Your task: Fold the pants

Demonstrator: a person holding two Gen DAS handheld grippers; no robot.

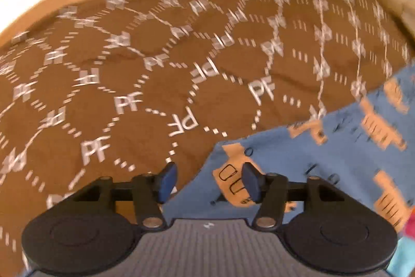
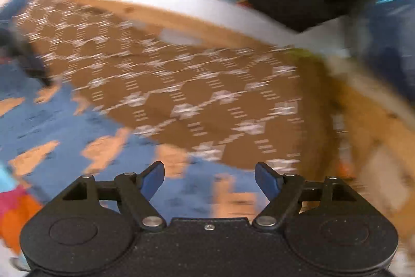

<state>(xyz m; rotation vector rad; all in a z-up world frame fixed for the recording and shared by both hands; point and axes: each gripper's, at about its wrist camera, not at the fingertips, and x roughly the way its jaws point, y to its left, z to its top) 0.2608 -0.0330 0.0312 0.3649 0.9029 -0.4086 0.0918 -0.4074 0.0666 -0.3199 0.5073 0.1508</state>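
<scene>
the blue pants (image 1: 324,165) lie flat on the patterned brown cloth (image 1: 129,95) — below and right of the left gripper (image 1: 208,183), below and left of the right gripper (image 2: 209,181). both stand apart, empty; neither looks clearly nearer.

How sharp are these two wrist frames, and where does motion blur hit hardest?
Left wrist view: the tongs are crisp, the brown patterned cloth readable nearby but smeared toward the far edge. Right wrist view: heavier blur, the blue pants and cloth pattern streaked, only the tongs sharp.
</scene>
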